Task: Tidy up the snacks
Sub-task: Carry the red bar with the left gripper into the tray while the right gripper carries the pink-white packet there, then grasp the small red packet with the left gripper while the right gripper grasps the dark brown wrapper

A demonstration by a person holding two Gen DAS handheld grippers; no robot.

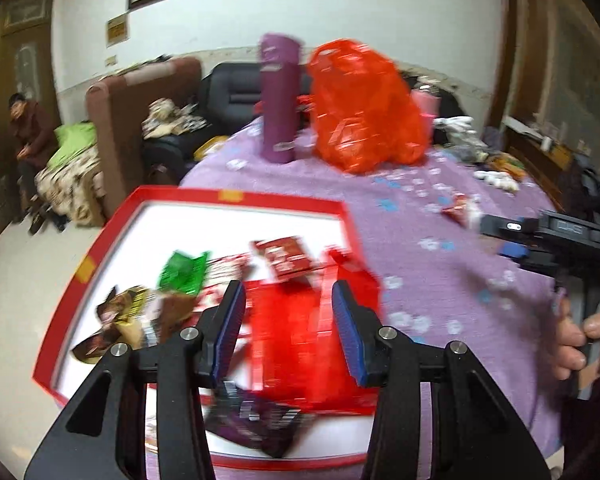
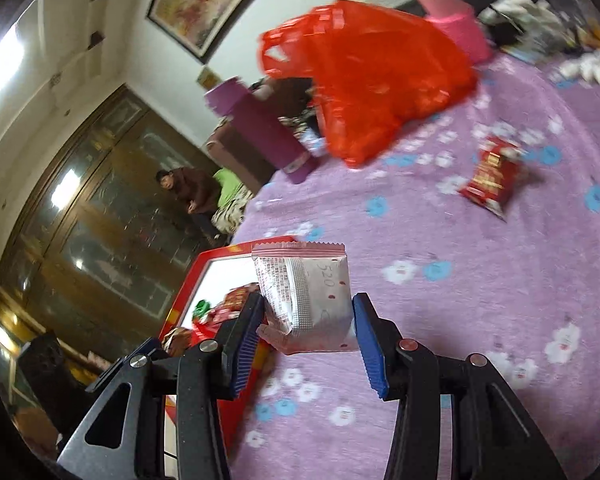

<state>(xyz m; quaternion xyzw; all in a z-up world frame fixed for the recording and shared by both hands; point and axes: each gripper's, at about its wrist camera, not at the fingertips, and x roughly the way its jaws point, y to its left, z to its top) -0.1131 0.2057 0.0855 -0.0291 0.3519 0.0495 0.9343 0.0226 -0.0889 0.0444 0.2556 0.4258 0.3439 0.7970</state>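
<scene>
A red-rimmed box (image 1: 236,196) with a white floor sits on the purple cloth and holds several snack packets: a green one (image 1: 182,272), brown ones (image 1: 120,312), a dark purple one (image 1: 256,424) and a big red one (image 1: 300,332). My left gripper (image 1: 288,304) hovers over the box, open, with the red packet blurred below its jaws. My right gripper (image 2: 306,320) is shut on a silver-pink snack packet (image 2: 312,296) and holds it above the cloth beside the box's corner (image 2: 220,254). A red snack packet (image 2: 492,178) lies further out on the cloth.
A purple flask (image 1: 278,96) and a red plastic bag (image 1: 364,108) stand at the table's far side, a pink cup (image 2: 456,24) behind them. Sofas and a seated person (image 1: 30,128) are beyond the table on the left. Clutter lies at the far right.
</scene>
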